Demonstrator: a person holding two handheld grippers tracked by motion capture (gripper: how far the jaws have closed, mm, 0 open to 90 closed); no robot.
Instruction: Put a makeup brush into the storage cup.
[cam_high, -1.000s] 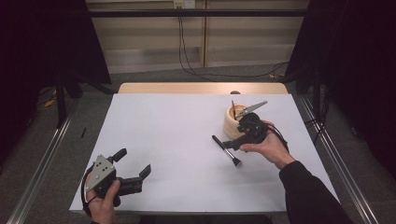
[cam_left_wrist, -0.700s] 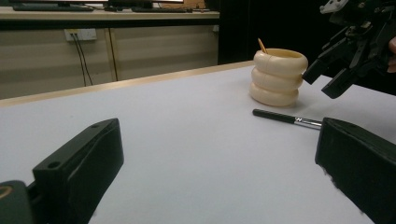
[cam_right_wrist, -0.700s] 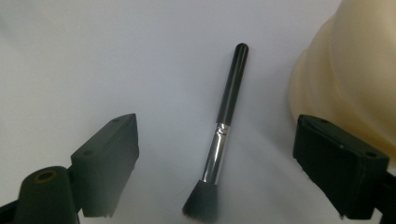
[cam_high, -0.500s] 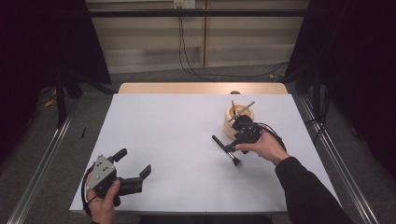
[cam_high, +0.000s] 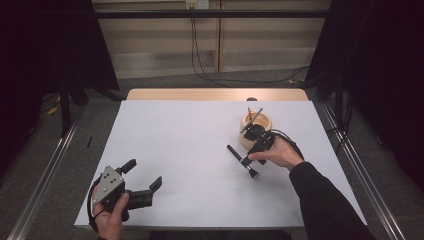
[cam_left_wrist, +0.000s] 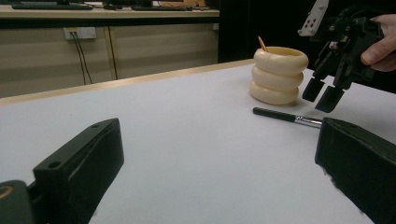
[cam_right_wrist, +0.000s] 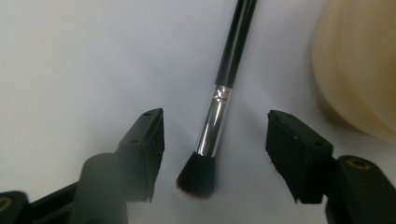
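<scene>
the brush (cam_high: 242, 161) lies on the table (cam_high: 190, 145) just left of the cup (cam_high: 256, 129), apparently apart.

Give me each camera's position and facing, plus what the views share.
High view: above the table's near side, looking forward and down; both forearms show.
Left gripper view: on the left gripper, low over the table, facing the cream ringed holder.
Right gripper view: on the right gripper, looking down, jaws straddling the makeup brush without touching.
Shared: brush, holder.

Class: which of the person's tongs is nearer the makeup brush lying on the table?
Right. The right tongs straddle the makeup brush, jaws just closing but apart; the left tongs sit far off at the table's near-left corner.
</scene>
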